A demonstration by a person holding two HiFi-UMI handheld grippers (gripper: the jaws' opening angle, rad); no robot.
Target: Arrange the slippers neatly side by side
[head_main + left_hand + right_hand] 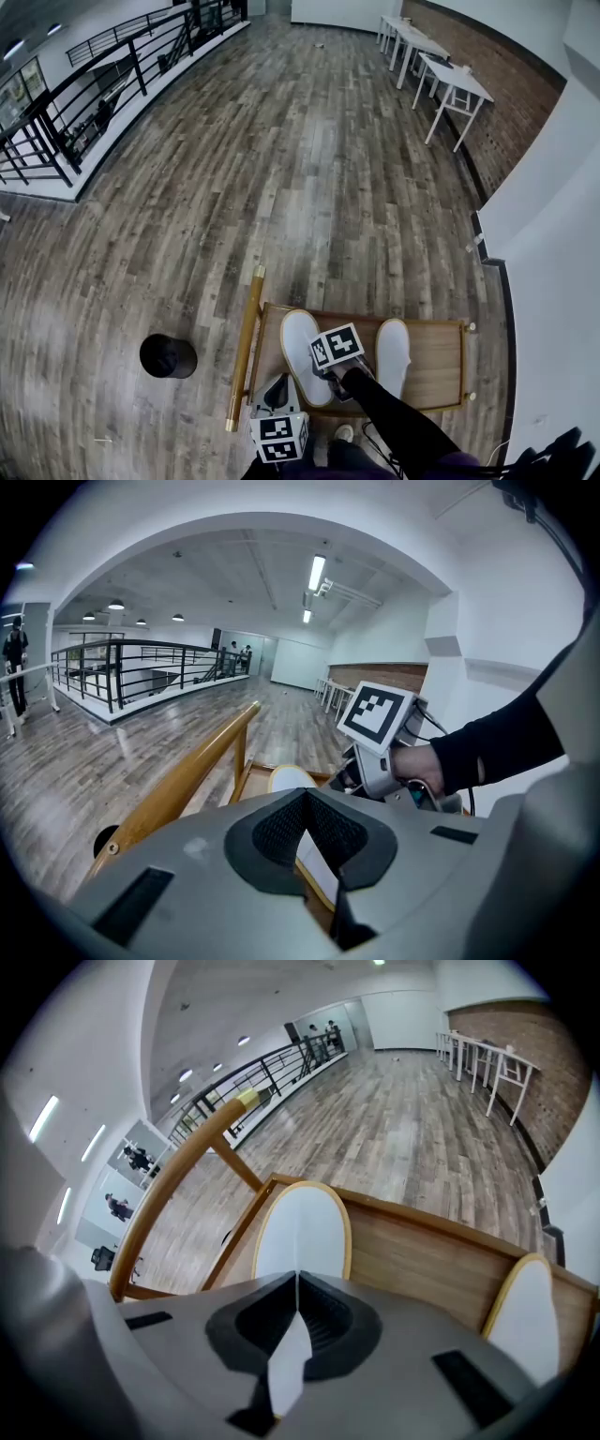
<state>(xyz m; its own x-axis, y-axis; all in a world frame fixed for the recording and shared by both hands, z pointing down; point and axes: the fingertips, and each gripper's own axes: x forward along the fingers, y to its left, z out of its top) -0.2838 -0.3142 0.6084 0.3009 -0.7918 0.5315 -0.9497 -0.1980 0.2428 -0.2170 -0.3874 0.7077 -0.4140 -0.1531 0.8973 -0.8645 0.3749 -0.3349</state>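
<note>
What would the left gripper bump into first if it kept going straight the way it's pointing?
Most likely the left-hand white slipper with the yellow rim, lying on the wooden rack just beyond the left gripper, though depth is unclear.

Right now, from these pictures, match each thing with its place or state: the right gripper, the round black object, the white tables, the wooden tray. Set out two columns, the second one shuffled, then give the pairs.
Things:
1 right gripper
2 round black object
3 white tables
4 wooden tray

Places or states:
A on the floor, left of the tray in the head view
B along the brick wall
C bears the left slipper and the right slipper
D shut on the left slipper

Pairs: 1-D, 2-A, 3-B, 4-C
</note>
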